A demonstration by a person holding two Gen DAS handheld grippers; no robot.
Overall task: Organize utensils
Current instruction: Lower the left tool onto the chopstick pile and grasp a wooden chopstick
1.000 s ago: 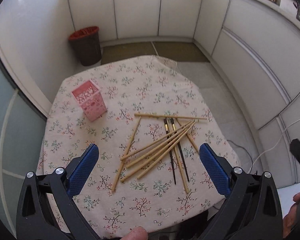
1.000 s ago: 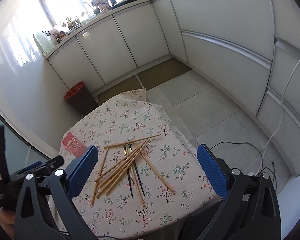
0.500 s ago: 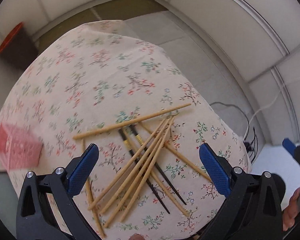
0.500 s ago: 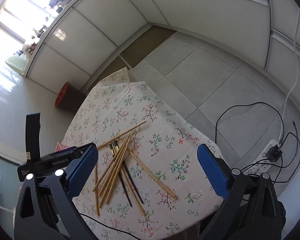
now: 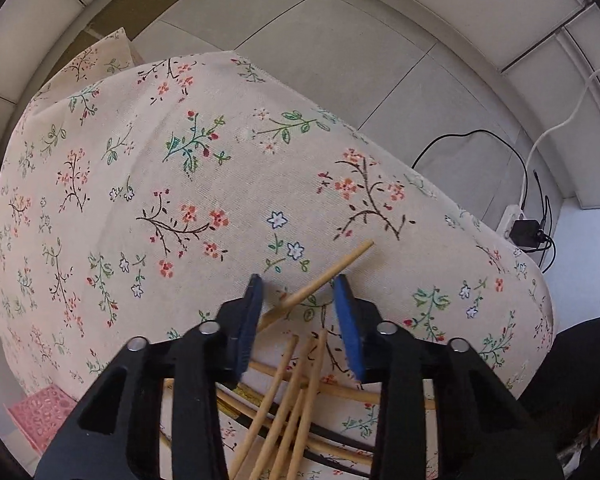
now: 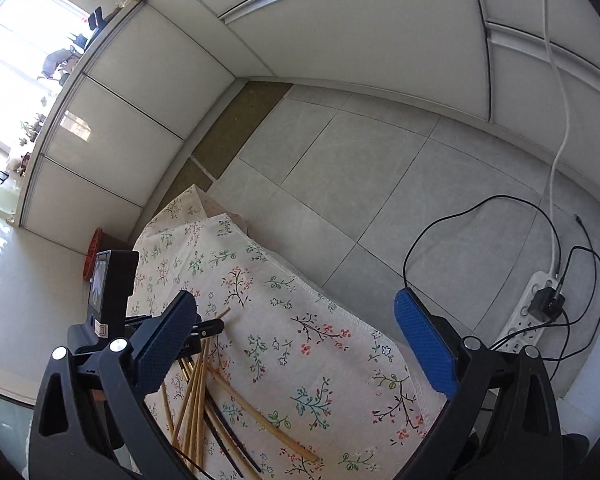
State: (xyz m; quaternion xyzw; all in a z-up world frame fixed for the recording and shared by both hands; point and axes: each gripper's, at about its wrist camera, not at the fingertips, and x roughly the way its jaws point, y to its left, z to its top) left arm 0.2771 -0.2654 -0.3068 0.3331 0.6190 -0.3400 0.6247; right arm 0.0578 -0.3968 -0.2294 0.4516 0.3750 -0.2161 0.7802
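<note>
Several wooden chopsticks (image 5: 288,404) and a couple of black ones (image 5: 332,438) lie crossed on the floral tablecloth (image 5: 204,184). My left gripper (image 5: 298,282) points straight down at the pile's far end. Its jaws are closing around one wooden chopstick (image 5: 332,270) that runs slantwise between the blue pads (image 5: 346,312); the pads stand a little apart from it. A corner of the pink basket (image 5: 40,416) shows at the lower left. In the right wrist view my right gripper (image 6: 296,346) hovers wide open and holds nothing, above the pile (image 6: 196,392), with the left gripper (image 6: 208,326) beside it.
The table's edge (image 6: 340,312) drops to a tiled floor. A white power strip (image 6: 536,308) with black and white cables lies on the floor at the right. A red bin (image 6: 94,248) stands by the white cabinets (image 6: 132,120) beyond the table.
My left gripper dropped down onto the chopstick pile, rolled, and narrowed its wide-open jaws around one wooden chopstick. The right gripper sank and rolled, still open.
</note>
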